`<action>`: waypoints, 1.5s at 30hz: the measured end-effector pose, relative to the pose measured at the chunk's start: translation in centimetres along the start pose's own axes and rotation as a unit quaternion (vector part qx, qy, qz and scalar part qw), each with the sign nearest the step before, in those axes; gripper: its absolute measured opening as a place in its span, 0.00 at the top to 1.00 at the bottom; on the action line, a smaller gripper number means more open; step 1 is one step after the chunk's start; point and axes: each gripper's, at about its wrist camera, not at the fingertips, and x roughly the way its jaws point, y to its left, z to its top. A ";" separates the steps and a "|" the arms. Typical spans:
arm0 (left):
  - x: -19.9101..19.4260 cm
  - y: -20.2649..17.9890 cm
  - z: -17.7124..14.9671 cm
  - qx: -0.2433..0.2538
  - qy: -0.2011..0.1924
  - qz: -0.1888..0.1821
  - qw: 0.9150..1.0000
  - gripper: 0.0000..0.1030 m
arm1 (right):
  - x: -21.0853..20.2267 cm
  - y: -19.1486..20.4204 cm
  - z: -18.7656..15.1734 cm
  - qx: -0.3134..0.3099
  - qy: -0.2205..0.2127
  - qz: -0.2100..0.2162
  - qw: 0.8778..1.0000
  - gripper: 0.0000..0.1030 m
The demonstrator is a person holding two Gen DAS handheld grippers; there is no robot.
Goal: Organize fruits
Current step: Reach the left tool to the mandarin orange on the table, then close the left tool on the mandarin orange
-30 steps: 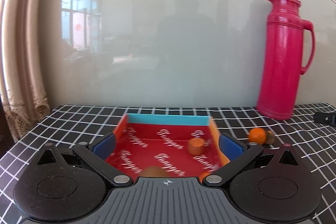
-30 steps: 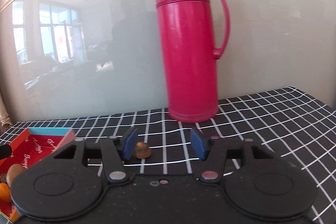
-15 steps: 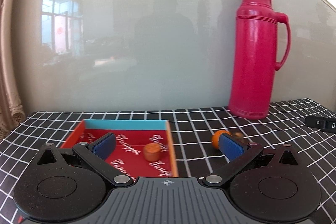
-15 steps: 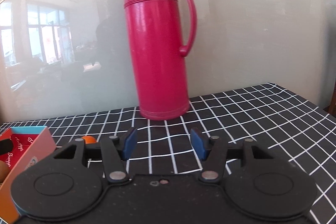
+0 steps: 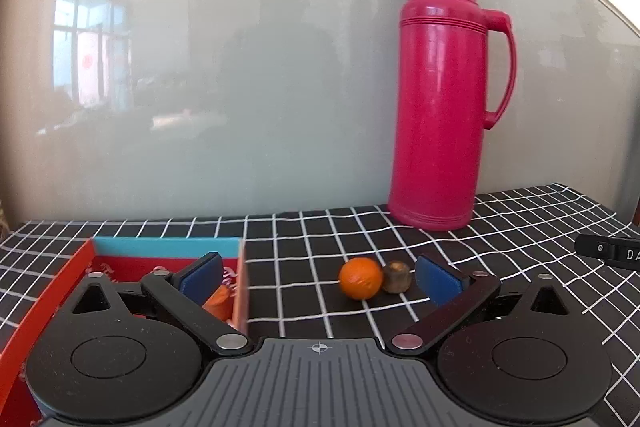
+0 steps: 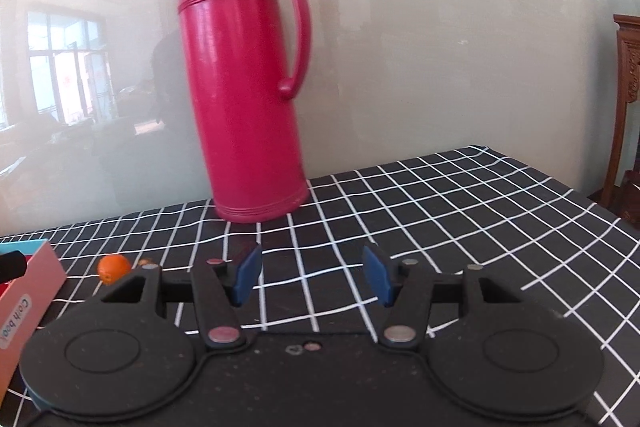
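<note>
Orange against black-and-white check: one small orange (image 5: pixel 361 277) is sitting on the worktop (image 5: pixel 520 227), touching one brownish fruit (image 5: pixel 397 277) on its right, both just right of the red box (image 5: pixel 52 287). The left gripper (image 5: pixel 318 277) is hovering with jaws wide, both loose fruits lying between its pads. The right gripper (image 6: pixel 312 281) is idling, jaws parted and empty, facing the one red thermos (image 6: pixel 244 95). Closing now would likely catch both fruits together (the round orange could squirt out and roll). One more orange piece (image 5: pixel 218 305) is lying inside the box, partly hidden by the left jaw, so other fruit there cannot be counted.
</note>
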 end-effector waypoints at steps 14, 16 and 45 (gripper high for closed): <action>5.8 -2.9 -0.5 -0.005 0.061 -0.019 0.998 0.37 | 1.3 -3.6 0.1 0.024 0.005 -0.027 0.999 0.45; 6.7 -2.9 -0.7 -0.012 0.074 -0.017 0.997 0.42 | 1.6 -3.9 0.1 0.023 0.006 -0.031 0.999 0.45; 12.2 -4.1 -1.4 -0.041 0.114 0.007 0.993 0.61 | 3.9 -5.1 0.3 0.036 0.024 -0.034 0.998 0.39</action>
